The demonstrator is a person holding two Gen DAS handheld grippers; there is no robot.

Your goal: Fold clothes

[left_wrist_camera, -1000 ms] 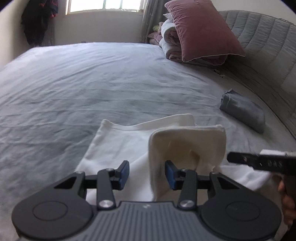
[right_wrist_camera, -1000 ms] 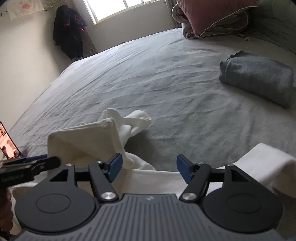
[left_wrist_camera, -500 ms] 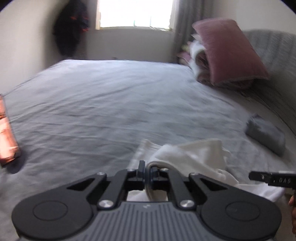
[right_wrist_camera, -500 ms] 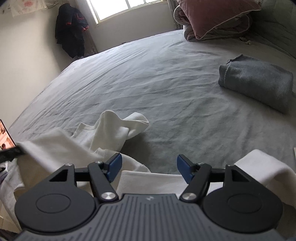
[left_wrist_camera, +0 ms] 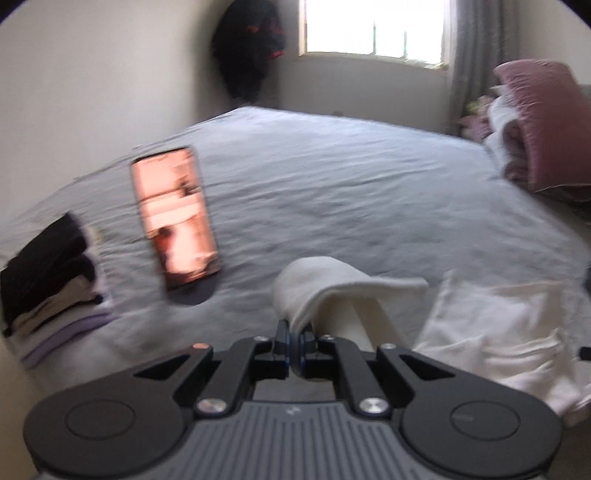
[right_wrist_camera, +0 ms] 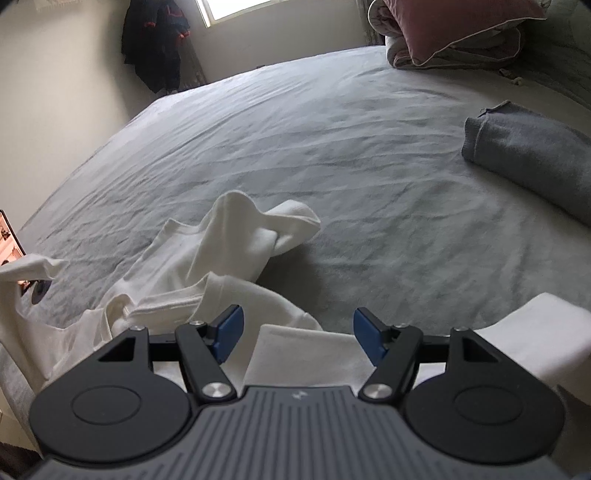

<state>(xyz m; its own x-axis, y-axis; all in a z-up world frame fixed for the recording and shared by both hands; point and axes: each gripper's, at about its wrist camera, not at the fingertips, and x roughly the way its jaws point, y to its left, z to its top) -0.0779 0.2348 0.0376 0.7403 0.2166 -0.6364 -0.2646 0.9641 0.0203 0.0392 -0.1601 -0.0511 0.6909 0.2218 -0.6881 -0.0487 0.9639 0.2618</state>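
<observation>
A white garment [right_wrist_camera: 173,277] lies rumpled on the grey bed sheet [right_wrist_camera: 332,140] at the near edge. My left gripper [left_wrist_camera: 294,345] is shut on a fold of this white garment [left_wrist_camera: 332,284], which arches up and over its fingers; the rest of the cloth trails off to the right. In the right wrist view that lifted edge shows at the far left. My right gripper [right_wrist_camera: 297,334] stands open just above a flat part of the garment, nothing between its blue pads [right_wrist_camera: 229,328].
A lit phone [left_wrist_camera: 175,216] stands propped on the bed at left, next to a stack of folded clothes [left_wrist_camera: 51,273]. A folded grey garment [right_wrist_camera: 532,155] lies at right. Pink pillow and bedding [right_wrist_camera: 458,29] sit at the headboard. Dark clothing [right_wrist_camera: 157,40] hangs by the window.
My left gripper shut on the white garment's folded edge and has swung left with it, pulling the cloth out sideways. The right gripper stayed open and barely moved.
</observation>
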